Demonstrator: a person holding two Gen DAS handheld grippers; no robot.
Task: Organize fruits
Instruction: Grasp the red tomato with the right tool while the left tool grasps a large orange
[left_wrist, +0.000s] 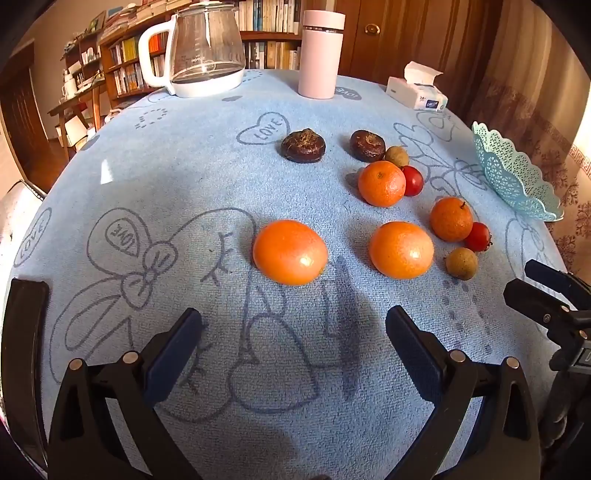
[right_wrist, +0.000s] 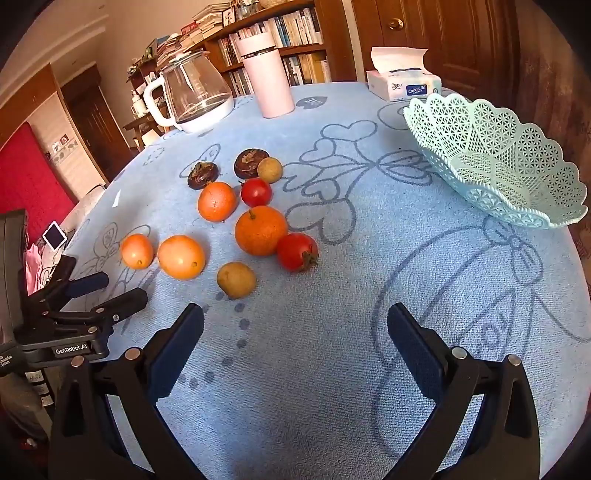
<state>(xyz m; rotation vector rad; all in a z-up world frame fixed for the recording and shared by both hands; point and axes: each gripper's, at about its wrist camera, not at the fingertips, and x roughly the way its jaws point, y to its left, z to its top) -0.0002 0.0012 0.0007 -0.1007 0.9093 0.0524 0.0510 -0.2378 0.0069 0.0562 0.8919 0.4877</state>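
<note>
Both our claws, the left claw (left_wrist: 293, 347) and the right claw (right_wrist: 295, 345), are spread wide and hold nothing. Past them, oranges (left_wrist: 290, 252), red fruits (right_wrist: 296, 252) and brown fruits (right_wrist: 236, 280) lie on the blue worktop (right_wrist: 332, 369). Farther right sits the green basket (right_wrist: 495, 162).

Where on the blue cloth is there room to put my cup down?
Bare cloth lies between the fruit cluster and the mint basket, and near the right hand-held gripper. Left of the kettle side is also bare. The fruit cluster itself is crowded.
</note>
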